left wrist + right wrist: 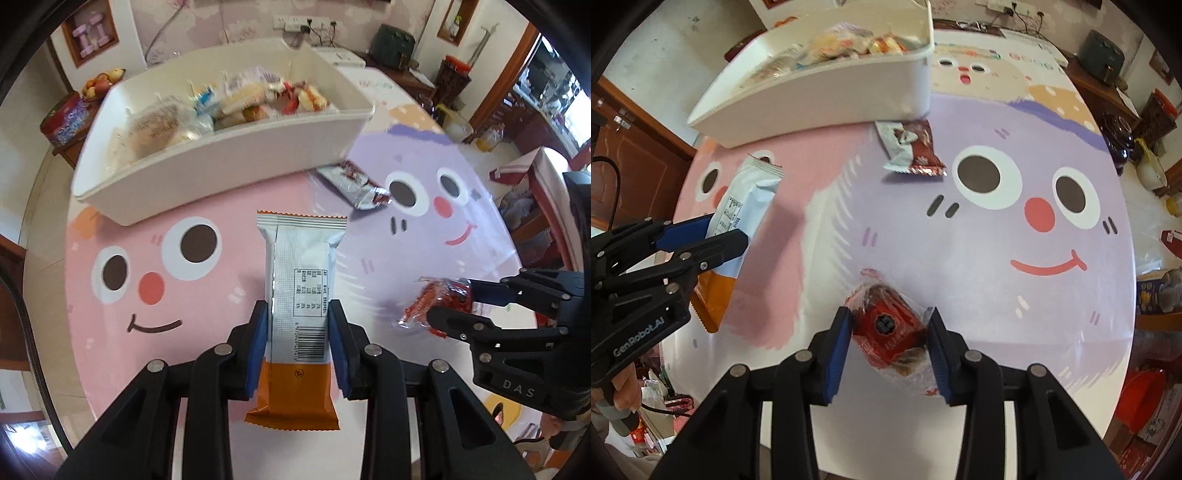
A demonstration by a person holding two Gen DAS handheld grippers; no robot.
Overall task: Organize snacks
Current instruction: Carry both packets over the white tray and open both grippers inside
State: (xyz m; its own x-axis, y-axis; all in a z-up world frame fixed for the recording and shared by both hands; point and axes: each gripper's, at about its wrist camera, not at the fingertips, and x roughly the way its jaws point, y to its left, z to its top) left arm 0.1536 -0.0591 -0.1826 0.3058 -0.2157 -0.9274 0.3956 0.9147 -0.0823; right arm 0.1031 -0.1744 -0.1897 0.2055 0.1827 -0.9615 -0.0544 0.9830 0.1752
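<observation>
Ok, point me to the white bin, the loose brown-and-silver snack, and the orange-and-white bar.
white bin [229, 155], left wrist view, near wall.
brown-and-silver snack [918, 147], right wrist view, wrapper middle.
orange-and-white bar [301, 280], left wrist view, printed white back.

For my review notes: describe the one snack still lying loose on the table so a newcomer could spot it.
Find the white bin on the cartoon-face tablecloth. Just off its near corner, on the purple face, lies a silver and dark red wrapper. It alone is in no gripper.

Beside the smooth white plastic bin [236, 155], a glossy foil bar [301, 280]; a crinkly clear wrapper [890, 328]; a glossy tablecloth [997, 277].
</observation>
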